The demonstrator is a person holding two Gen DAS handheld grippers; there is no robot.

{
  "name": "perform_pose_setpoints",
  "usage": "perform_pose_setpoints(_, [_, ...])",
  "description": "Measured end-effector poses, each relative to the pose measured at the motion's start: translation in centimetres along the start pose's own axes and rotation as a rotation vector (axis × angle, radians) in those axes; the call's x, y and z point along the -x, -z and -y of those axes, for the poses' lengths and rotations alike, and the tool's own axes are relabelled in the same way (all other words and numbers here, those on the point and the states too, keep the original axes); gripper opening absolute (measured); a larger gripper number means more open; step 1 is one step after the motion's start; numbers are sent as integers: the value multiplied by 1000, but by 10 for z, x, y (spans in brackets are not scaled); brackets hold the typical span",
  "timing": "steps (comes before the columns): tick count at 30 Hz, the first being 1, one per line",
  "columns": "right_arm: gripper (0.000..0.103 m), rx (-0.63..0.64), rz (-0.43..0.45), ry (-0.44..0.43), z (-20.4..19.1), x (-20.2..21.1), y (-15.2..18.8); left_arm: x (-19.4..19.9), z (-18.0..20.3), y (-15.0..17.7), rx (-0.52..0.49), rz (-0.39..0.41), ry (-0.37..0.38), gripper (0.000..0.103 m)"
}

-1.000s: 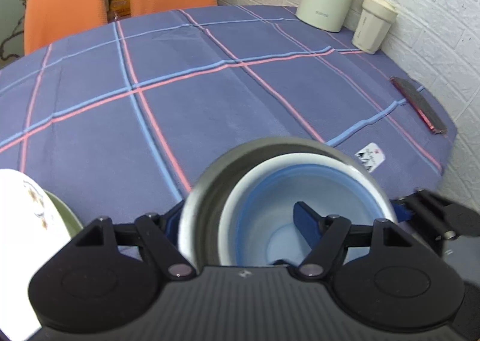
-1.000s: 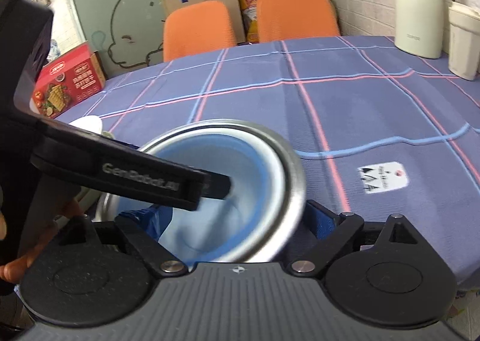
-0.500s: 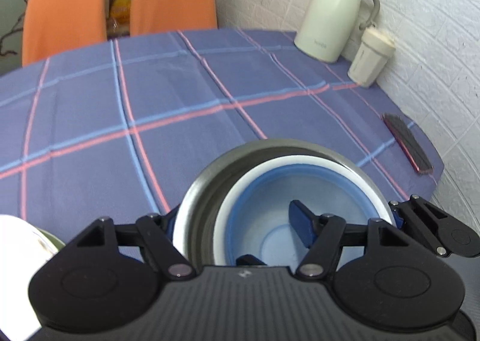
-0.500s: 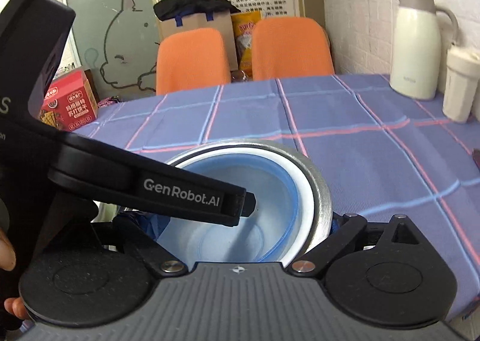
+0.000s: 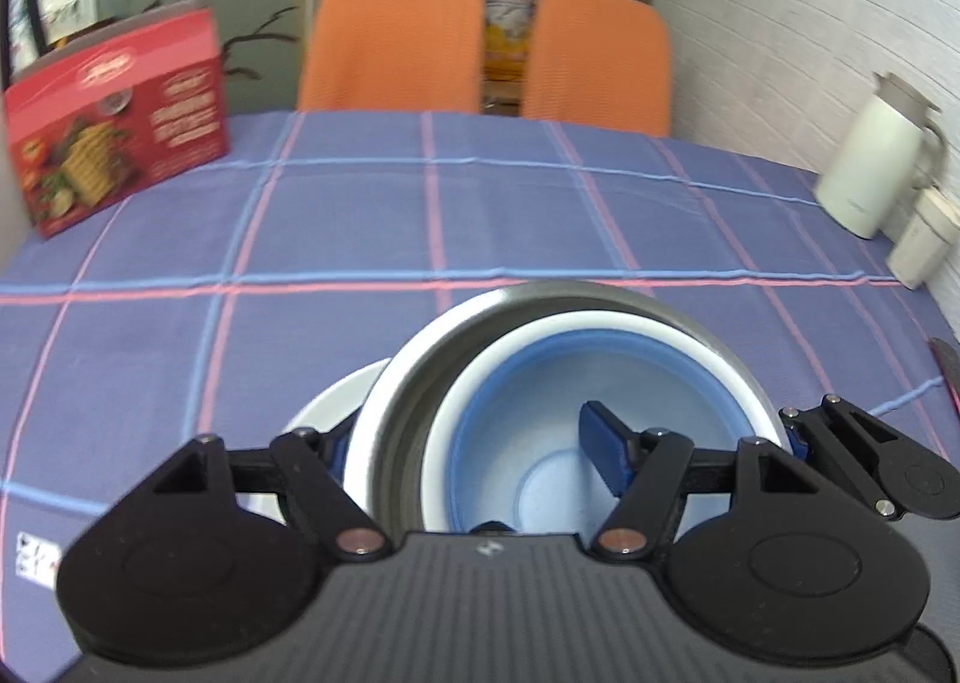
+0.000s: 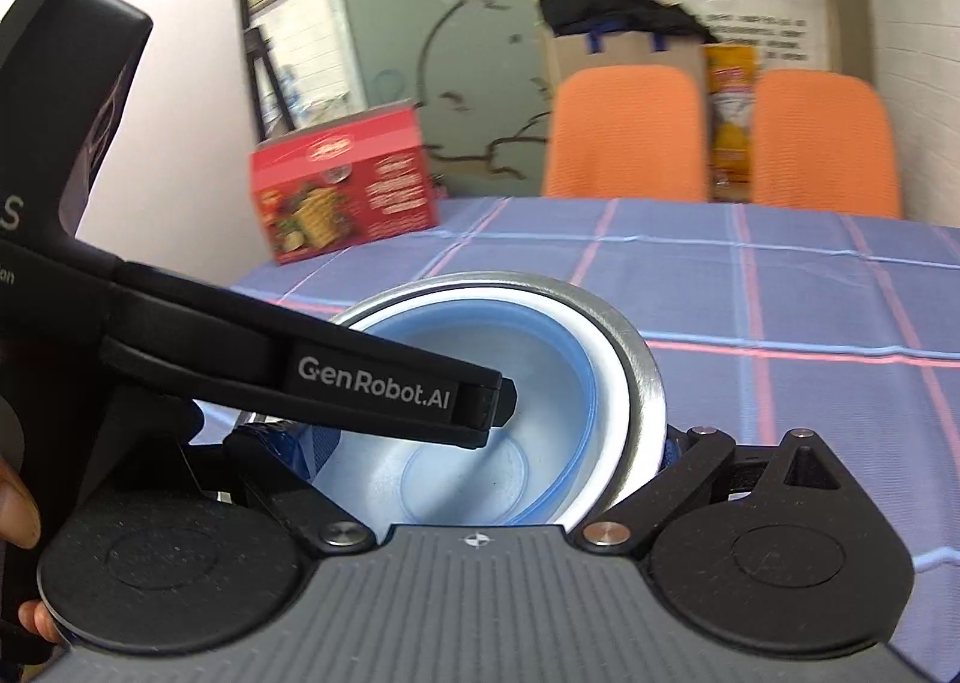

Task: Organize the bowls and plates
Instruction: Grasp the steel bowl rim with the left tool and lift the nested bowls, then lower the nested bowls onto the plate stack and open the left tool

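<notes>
A steel bowl (image 5: 408,377) with a blue-and-white bowl (image 5: 540,473) nested inside it is held by both grippers above the checked tablecloth. My left gripper (image 5: 471,440) is shut on the stack's near-left wall, one finger inside the blue bowl and the other outside the steel. My right gripper (image 6: 474,443) is shut on the same stack (image 6: 624,359), a finger on each side. Its linkage shows at the stack's right rim (image 5: 840,443) in the left wrist view. A white plate (image 5: 330,407) lies partly under the stack's left side. The left gripper's finger (image 6: 480,398) reaches across the bowl.
A red food box (image 5: 120,125) stands at the table's far left. Two orange chairs (image 5: 390,41) are behind the table. A white thermos jug (image 5: 870,167) and a lidded cup (image 5: 918,251) stand by the brick wall on the right. A dark flat object (image 5: 948,365) lies near the right edge.
Both grippers have carried the bowl stack to the left and turned that way. The red box has come into view, and the white plate now shows under the stack.
</notes>
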State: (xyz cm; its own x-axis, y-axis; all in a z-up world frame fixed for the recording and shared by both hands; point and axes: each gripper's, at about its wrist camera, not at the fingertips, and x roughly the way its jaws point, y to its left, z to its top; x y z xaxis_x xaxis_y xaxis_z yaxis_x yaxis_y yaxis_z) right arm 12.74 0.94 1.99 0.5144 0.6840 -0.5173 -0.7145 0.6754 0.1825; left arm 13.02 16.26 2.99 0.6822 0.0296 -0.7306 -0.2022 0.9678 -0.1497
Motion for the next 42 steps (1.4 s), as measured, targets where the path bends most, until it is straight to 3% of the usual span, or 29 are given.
perform_pose_setpoints(8, [85,-9,-84,7,-15,-16,15,-18,-27,16,15,-25,12,69])
perform_pose_setpoints(14, [84,-3,-104,5,-14,-19,19,-13,-21,23,-25,27,11,81])
perform_pose_setpoints(18, [84,24,-13,70,-11,9,13,17,-30,18,18,155,-11,91])
perform_pose_setpoints(20, [84,6,46,102,-4,30,11,34,-34,16,38,211,-21,92])
perform_pose_setpoints(24, [84,-50,116,153,9,56,17,58,-27,24,40,253,-39,92])
perform_pose_setpoints(28, [84,-98,96,195,13,69,39,69,-9,55,16,221,-32,92])
perform_pose_setpoints(31, [84,-148,110,187,12,83,60,76,0,85,18,202,31,92])
perform_pose_setpoints(35, [84,-159,139,191,4,104,90,90,9,124,32,203,54,92])
perform_pose_setpoints(42, [84,-163,192,267,-8,141,128,106,23,175,-37,211,-67,92])
